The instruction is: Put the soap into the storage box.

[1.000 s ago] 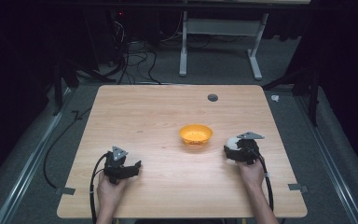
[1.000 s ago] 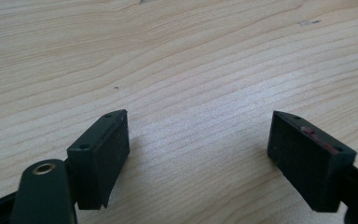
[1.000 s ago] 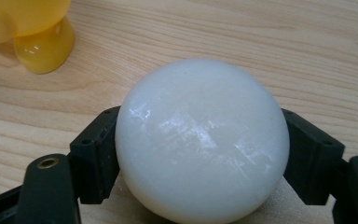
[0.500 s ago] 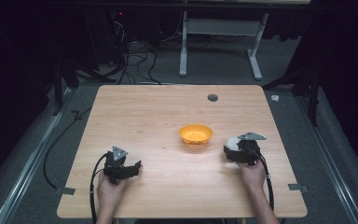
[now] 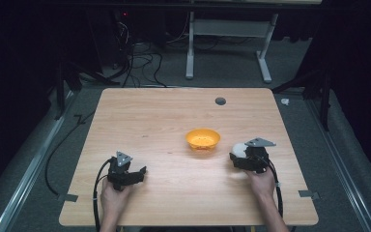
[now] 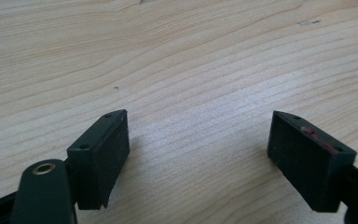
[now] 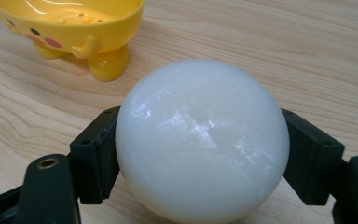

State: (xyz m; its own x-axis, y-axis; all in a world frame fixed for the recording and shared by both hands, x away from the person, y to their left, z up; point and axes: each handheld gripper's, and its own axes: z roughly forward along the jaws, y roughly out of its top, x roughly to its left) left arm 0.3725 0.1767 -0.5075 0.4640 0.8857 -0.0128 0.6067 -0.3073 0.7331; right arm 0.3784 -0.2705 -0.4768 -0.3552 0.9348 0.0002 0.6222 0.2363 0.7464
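Note:
A glossy white ball [image 7: 203, 140] sits between the two black jaws of my right gripper [image 7: 200, 154], which is shut on it just above the wood. In the high view that ball [image 5: 238, 149] shows at the front of the right gripper [image 5: 238, 155], right of centre on the table. A yellow bowl [image 5: 203, 138] with little feet and a cartoon face stands a short way to its left and slightly farther back; up close the bowl [image 7: 74, 28] is at the upper left. My left gripper [image 5: 142, 170] rests at the front left, open, with bare wood between its jaws [image 6: 198, 149].
The wooden table [image 5: 164, 121] has a small dark round hole [image 5: 220, 101] near its far edge. Cables trail from both grippers toward the front edge. Beyond the table are a dark floor, tangled cables and a white desk frame [image 5: 227, 53].

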